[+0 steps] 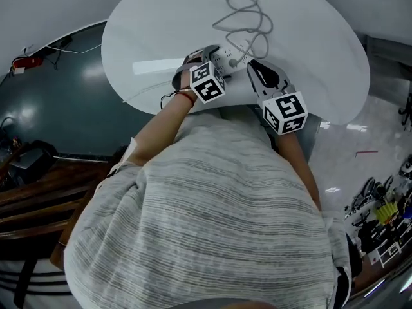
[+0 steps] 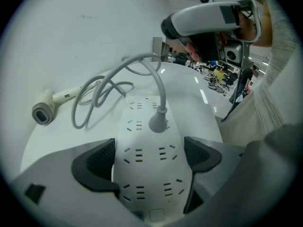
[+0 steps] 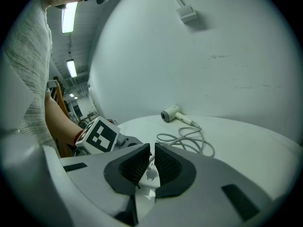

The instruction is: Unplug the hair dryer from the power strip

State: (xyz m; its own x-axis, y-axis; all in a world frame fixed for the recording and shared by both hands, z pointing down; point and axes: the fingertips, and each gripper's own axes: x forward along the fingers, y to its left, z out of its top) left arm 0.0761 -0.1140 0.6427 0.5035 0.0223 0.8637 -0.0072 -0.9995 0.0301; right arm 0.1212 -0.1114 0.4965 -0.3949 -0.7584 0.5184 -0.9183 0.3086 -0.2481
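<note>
On the white counter (image 1: 309, 50), the grey plug (image 2: 158, 122) sits in the power strip (image 2: 139, 112), and its cord (image 2: 160, 86) loops away to the hair dryer (image 2: 45, 109). The left hand-held gripper (image 2: 151, 157) points steeply down and clamps the strip's sides. The right hand-held gripper (image 3: 152, 155) tilts gently down, jaws nearly together on nothing, with the plug visible through the slit.

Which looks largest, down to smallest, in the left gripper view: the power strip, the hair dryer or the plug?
1. power strip, though it lies nearest the camera, which inflates it.
2. hair dryer, lying farther off.
3. plug, clearly the smallest.
</note>
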